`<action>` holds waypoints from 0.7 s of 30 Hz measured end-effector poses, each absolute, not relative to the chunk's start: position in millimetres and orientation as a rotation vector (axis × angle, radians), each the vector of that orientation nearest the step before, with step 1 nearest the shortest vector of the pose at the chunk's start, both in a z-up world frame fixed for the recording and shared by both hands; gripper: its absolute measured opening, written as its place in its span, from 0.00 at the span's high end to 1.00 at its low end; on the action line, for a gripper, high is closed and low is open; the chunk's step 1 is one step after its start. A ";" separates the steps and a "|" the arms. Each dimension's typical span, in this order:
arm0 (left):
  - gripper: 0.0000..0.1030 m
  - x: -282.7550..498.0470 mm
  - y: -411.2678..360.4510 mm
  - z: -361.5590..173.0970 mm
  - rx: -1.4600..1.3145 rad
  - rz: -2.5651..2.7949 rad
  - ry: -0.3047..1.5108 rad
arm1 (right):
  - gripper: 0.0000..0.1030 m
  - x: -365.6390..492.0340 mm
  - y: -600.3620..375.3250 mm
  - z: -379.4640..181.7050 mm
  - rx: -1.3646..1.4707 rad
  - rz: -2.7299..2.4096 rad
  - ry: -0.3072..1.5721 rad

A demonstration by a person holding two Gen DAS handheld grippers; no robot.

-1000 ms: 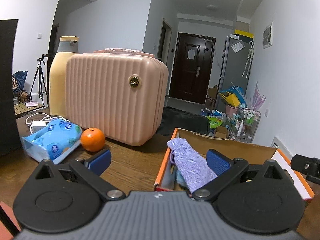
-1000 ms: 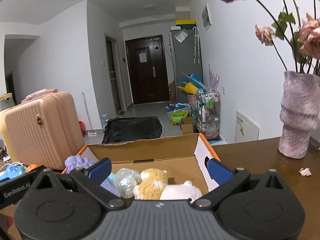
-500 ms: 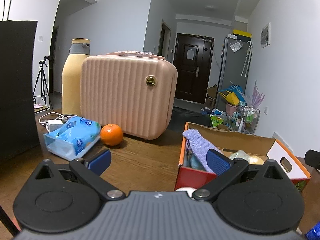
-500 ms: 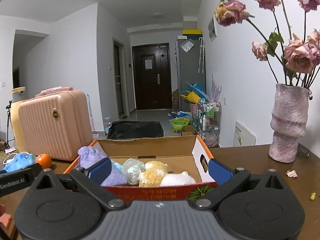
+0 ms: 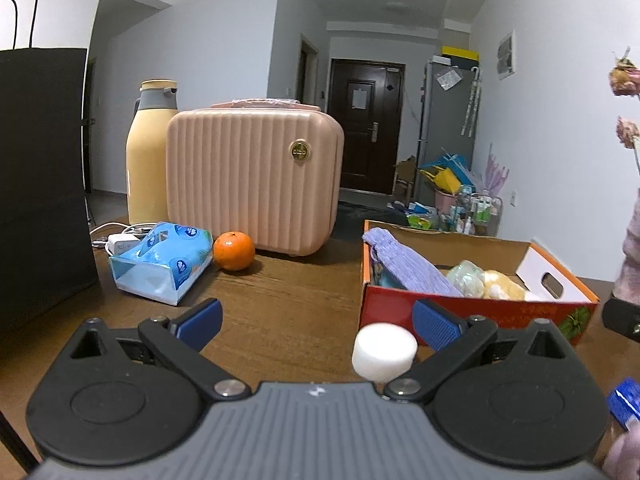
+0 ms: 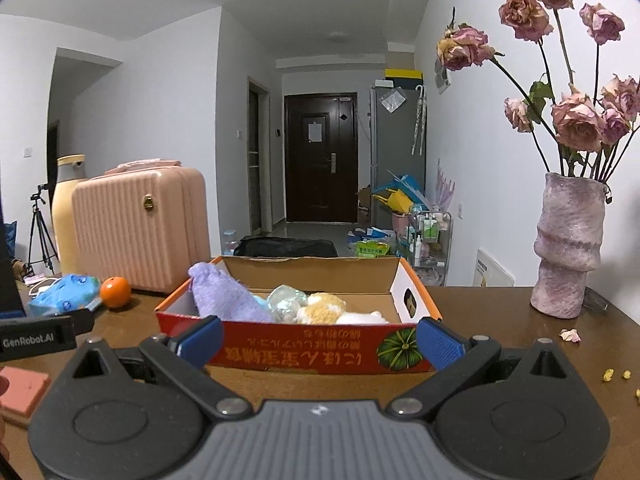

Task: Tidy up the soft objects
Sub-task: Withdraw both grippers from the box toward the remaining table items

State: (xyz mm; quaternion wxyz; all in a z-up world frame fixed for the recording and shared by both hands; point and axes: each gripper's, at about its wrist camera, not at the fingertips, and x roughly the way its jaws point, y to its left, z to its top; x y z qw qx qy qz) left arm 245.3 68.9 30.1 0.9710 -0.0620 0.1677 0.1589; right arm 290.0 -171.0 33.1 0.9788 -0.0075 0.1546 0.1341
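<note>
An orange-and-red cardboard box sits on the wooden table. Inside lie a purple knitted cloth, a pale crinkly bundle, a yellow plush and a white plush. My right gripper is open just in front of the box's near wall, holding nothing. My left gripper is open to the left of the box. A white cylinder stands on the table by its right finger, untouched.
A pink ribbed case, a yellow flask, an orange and a blue tissue pack stand left of the box. A black bag fills the far left. A purple vase of dried roses stands right.
Both grippers have drawn back toward me from the box, so its front wall and the white cylinder now show. Both stayed open. The box's contents have not moved.
</note>
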 end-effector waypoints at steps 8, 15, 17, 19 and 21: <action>0.00 213.6 66.6 26.7 -0.096 0.263 0.354 | 0.00 258.0 -170.0 23.1 -0.077 0.289 0.300; 0.00 194.1 68.9 23.5 -0.086 0.226 0.388 | 0.00 237.2 -178.7 19.1 -0.082 0.295 0.299; 0.00 189.6 69.1 21.5 -0.082 0.215 0.395 | 0.00 233.2 -181.3 17.3 -0.081 0.297 0.304; 0.00 186.8 68.2 20.1 -0.077 0.205 0.397 | 0.00 230.0 -183.7 15.2 -0.082 0.295 0.310; 0.00 186.5 66.1 20.1 -0.070 0.196 0.395 | 0.00 228.0 -185.7 13.1 -0.081 0.293 0.318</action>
